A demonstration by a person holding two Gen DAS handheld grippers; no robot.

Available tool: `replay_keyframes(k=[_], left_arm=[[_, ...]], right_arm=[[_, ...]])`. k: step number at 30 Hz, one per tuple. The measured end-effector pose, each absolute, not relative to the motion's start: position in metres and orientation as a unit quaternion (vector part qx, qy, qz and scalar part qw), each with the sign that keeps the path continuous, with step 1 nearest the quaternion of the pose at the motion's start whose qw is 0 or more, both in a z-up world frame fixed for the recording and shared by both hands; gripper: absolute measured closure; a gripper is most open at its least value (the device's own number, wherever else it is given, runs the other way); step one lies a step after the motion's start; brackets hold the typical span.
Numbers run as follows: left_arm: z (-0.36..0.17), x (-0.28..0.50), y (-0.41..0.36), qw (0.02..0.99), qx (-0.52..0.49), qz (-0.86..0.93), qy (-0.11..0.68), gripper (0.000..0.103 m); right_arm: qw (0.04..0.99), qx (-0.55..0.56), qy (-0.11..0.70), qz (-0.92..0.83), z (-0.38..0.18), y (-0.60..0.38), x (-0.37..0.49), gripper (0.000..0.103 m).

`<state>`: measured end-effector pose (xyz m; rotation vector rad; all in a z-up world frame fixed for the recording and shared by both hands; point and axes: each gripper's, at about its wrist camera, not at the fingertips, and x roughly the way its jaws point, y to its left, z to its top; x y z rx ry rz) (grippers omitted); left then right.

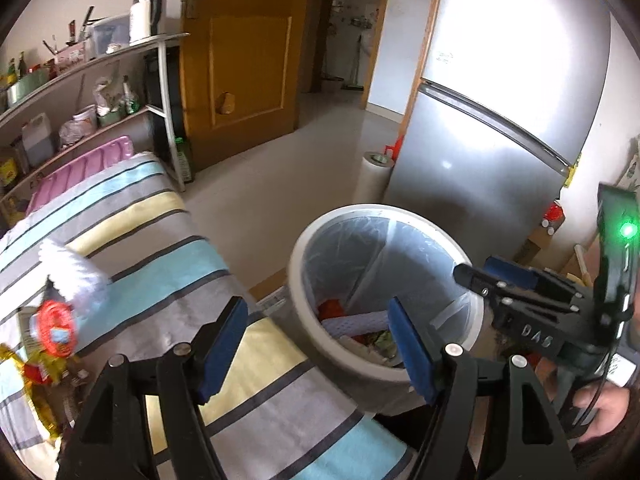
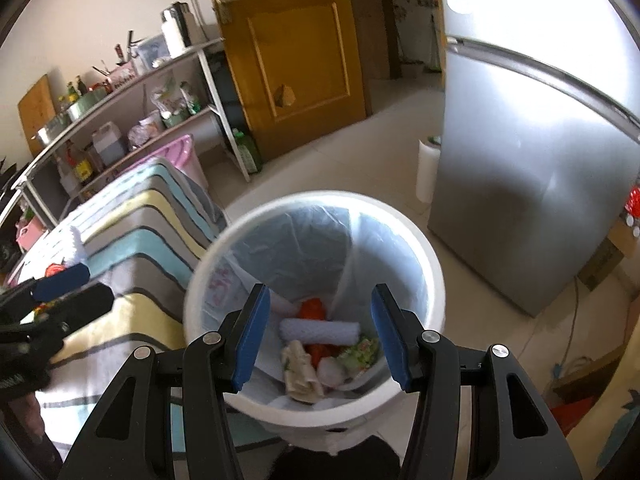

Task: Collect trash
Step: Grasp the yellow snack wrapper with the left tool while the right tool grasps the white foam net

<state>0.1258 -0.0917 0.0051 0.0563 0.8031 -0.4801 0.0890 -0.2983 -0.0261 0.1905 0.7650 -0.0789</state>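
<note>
Trash (image 2: 320, 344) lies at the bottom of the white bin (image 2: 434, 280), right under the right hand-held gripper (image 2: 320, 332), whose jaws are spread and empty. Left hand-held gripper (image 1: 316, 344), also spread with nothing between its pads, hangs over the striped cloth (image 1: 168, 272) beside the bin, near wrappers (image 1: 44, 356) on the cloth.

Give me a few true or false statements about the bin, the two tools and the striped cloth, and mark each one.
1. The bin has a plastic liner. True.
2. The bin is empty. False: a white roll and other scraps lie at the bottom.
3. The right tool grips a wrapper. False: it is open, with nothing between its pads.
4. The left tool is open. True.
5. The striped cloth is bare. False: wrappers lie on it.
</note>
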Motion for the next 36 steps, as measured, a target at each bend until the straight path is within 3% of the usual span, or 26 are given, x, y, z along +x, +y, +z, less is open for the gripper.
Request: replay_keyframes(k=[19, 36], left_arm=[[0.024, 0.093, 0.029, 0.927, -0.015, -0.117, 0.355, 0.028], [-0.003, 0.101, 0.148, 0.923, -0.079, -0.010, 0.378, 0.027]], right_arm=[[0.936, 0.049, 0.343, 0.060, 0.001, -0.189, 0.092, 0.049], [0.917, -0.008, 0.355, 0.181, -0.007, -0.091, 0.142, 0.049]])
